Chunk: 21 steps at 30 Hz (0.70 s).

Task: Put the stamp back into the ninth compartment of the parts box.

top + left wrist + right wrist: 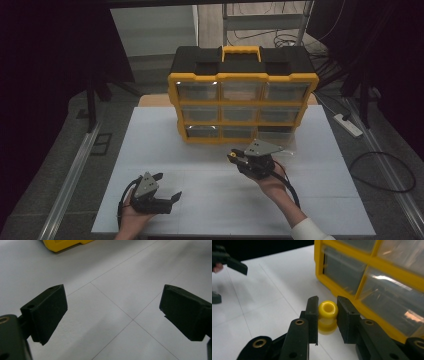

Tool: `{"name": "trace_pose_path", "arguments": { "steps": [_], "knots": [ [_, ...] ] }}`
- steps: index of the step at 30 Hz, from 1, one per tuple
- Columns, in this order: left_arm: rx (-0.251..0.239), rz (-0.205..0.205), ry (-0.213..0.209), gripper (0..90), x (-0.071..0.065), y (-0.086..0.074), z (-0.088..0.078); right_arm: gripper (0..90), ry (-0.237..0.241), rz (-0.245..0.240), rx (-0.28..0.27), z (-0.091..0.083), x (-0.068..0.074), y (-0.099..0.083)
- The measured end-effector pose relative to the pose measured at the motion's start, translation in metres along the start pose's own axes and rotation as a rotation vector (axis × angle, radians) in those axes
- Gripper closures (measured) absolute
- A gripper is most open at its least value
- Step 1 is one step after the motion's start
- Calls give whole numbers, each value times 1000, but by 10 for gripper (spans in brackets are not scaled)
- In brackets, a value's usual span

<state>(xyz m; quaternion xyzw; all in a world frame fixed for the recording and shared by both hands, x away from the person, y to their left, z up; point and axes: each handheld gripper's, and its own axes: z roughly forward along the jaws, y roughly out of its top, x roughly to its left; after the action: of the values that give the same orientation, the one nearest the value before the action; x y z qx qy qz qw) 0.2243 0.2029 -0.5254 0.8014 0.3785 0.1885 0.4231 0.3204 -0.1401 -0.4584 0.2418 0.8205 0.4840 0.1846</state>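
Right tool (234, 157) held low before the yellow drawer cabinet (243, 95), jaws pinching a small yellow spool (327, 316) just beside the bottom drawers, left tool (166, 186) spread wide, palm-up hand, over the white desk (210, 210)

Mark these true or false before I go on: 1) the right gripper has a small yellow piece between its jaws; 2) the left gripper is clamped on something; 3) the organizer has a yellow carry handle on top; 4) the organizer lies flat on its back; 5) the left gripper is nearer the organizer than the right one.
1) True. The right gripper has its jaws closed on the yellow piece.
2) False. The left gripper is open, its jaws wide apart over bare table.
3) True. The organizer carries a yellow handle on top.
4) False. It stands upright, drawer fronts facing the person.
5) False. The right gripper is just in front of it; the left sits back near the table's front edge.
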Motion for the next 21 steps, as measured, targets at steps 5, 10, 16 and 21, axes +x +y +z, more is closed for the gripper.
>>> {"name": "trace_pose_path", "arguments": {
  "steps": [5,10,16,21],
  "knots": [
    [-1,-1,0,79,0,0,0,725,-8,9,-33,-11,-4,7],
    [-2,-2,0,80,0,0,0,725,-25,15,-57,-21,-9,11],
    [-4,-5,-1,80,0,0,0,725,-50,23,-78,-31,-18,13],
    [-4,-4,0,80,0,0,0,725,-67,32,-85,-36,-23,13]
  ]
}}
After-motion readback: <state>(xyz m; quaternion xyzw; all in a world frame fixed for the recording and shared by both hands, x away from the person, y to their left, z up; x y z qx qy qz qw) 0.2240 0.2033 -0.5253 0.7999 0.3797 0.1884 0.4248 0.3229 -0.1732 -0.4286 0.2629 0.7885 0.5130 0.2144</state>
